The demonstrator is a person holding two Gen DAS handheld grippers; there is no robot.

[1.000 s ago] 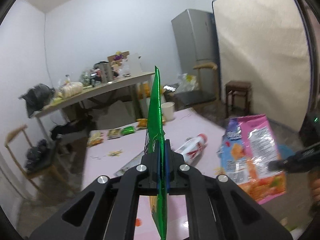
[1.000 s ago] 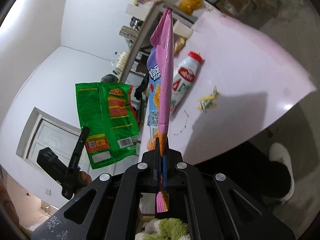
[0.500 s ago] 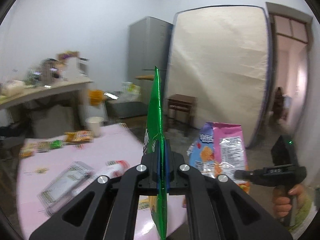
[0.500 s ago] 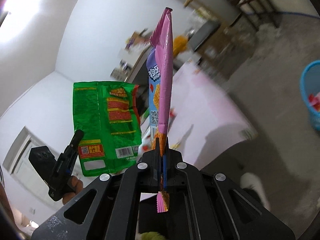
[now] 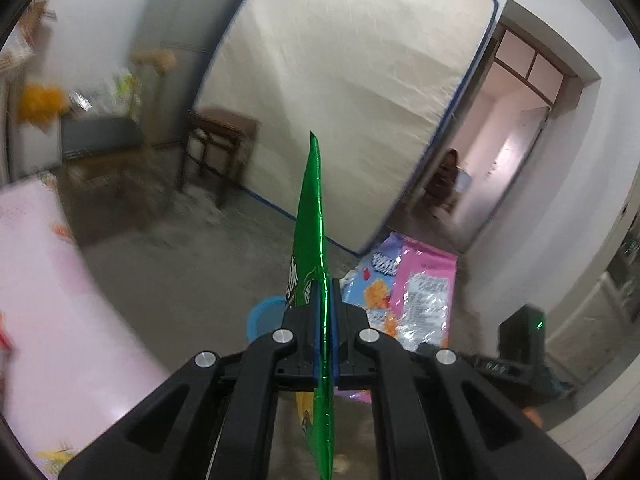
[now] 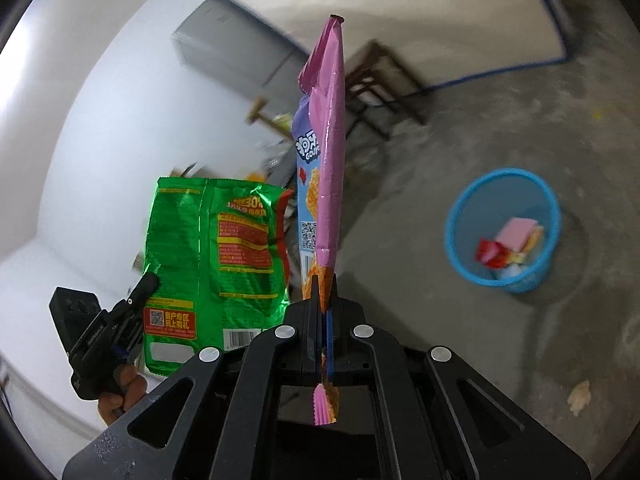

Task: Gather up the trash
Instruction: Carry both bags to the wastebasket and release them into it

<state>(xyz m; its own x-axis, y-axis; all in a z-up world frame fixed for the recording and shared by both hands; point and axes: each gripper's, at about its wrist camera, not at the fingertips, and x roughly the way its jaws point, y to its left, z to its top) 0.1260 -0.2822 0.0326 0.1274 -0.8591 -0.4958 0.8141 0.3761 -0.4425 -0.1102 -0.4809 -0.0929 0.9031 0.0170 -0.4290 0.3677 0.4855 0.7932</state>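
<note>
My left gripper [image 5: 325,292] is shut on a green snack bag [image 5: 312,216], seen edge-on; the bag's printed back shows in the right wrist view [image 6: 216,256]. My right gripper [image 6: 324,292] is shut on a pink snack bag [image 6: 330,152], which also shows in the left wrist view [image 5: 412,292]. A blue mesh trash bin [image 6: 464,220] stands on the floor to the right, holding red and pink wrappers. In the left wrist view only a part of the bin [image 5: 260,318] shows behind the left finger. Both bags hang in the air above the floor.
The pink-covered table [image 5: 48,280] is at the left. A mattress [image 5: 340,100] leans on the wall with a wooden stool [image 5: 220,140] before it. A grey fridge [image 6: 236,52] stands behind. A doorway [image 5: 500,152] opens at the right. The floor is bare concrete.
Both grippers have swung right, away from the table, still holding their bags. The blue bin has come fully into the right wrist view; the table has slid to the left edge.
</note>
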